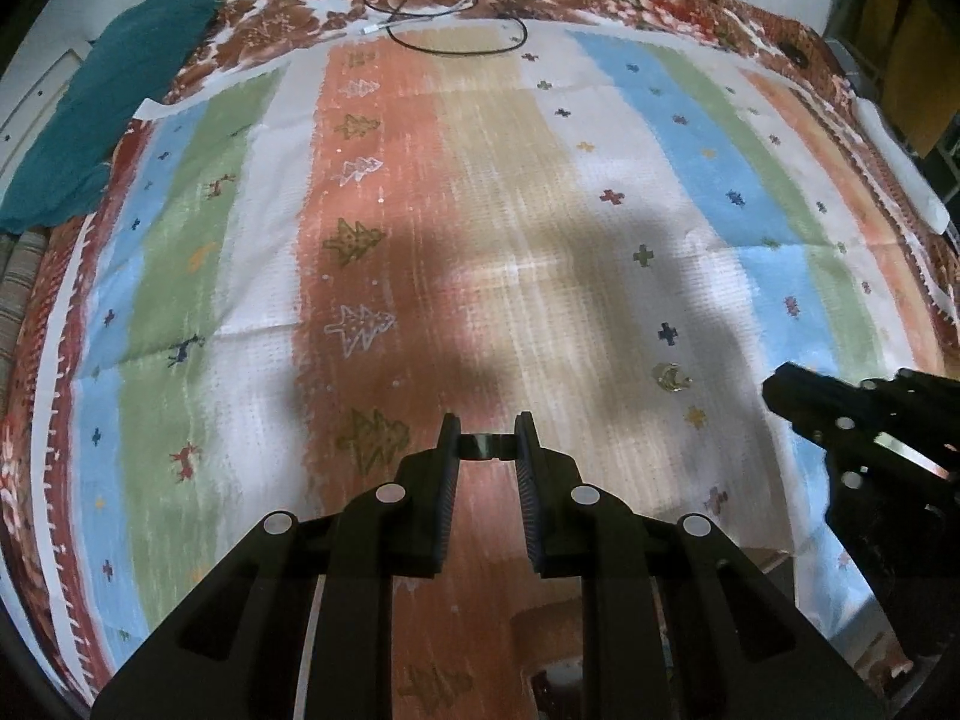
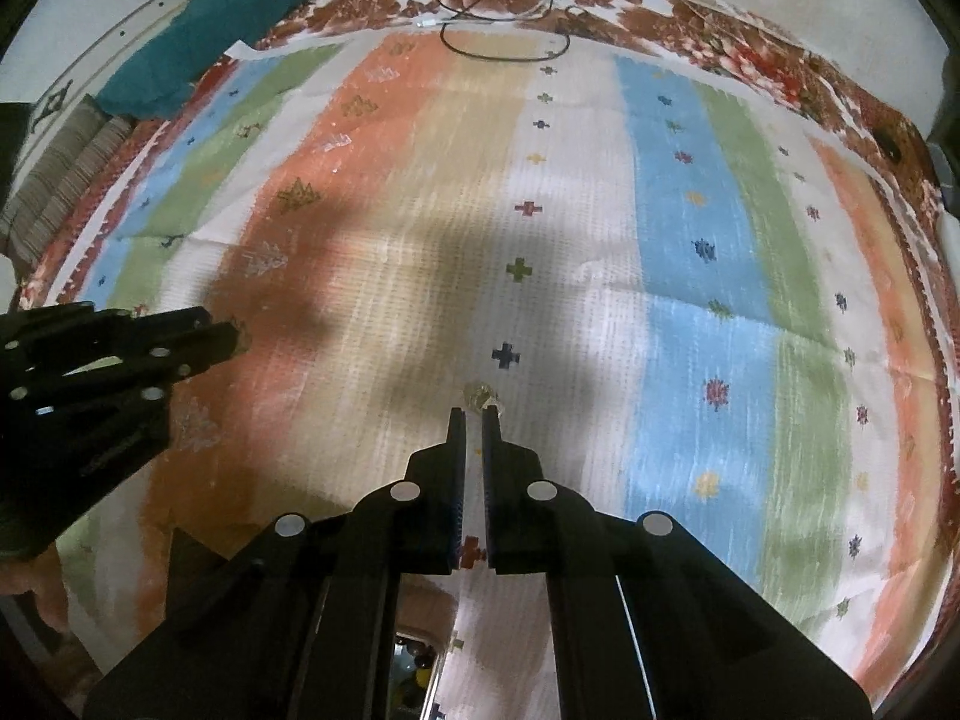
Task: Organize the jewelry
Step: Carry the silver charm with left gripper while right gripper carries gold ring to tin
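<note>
On the left, the left gripper (image 1: 487,429) pointed steeply down over the striped woven cloth (image 1: 600,192), with its fingers pinching a small dark glossy ring (image 1: 483,447) at the very tips. Only the edges of the ring were caught, and most of it sat in the gap between the fingers. I judged this the weakest point. A quick swing or a small relaxing of the hand could let the ring turn and slip out, and on such a busy pattern a dark ring would be hard to find again.

More to the right, a small golden crumpled piece of jewelry (image 1: 672,377) lay on the white stripe of the cloth, in shadow and touching neither gripper.

Further right, the right gripper (image 2: 474,414) had its fingers pressed together with nothing between them. In its own view the golden piece appeared just beyond the tips, but the left view showed it lying on the cloth, apart from that gripper. If this hand was meant to carry it, the piece was not taken. Pushing down again with closed fingers could shove it aside or snag the weave. The fingers would need to spread first.
</note>
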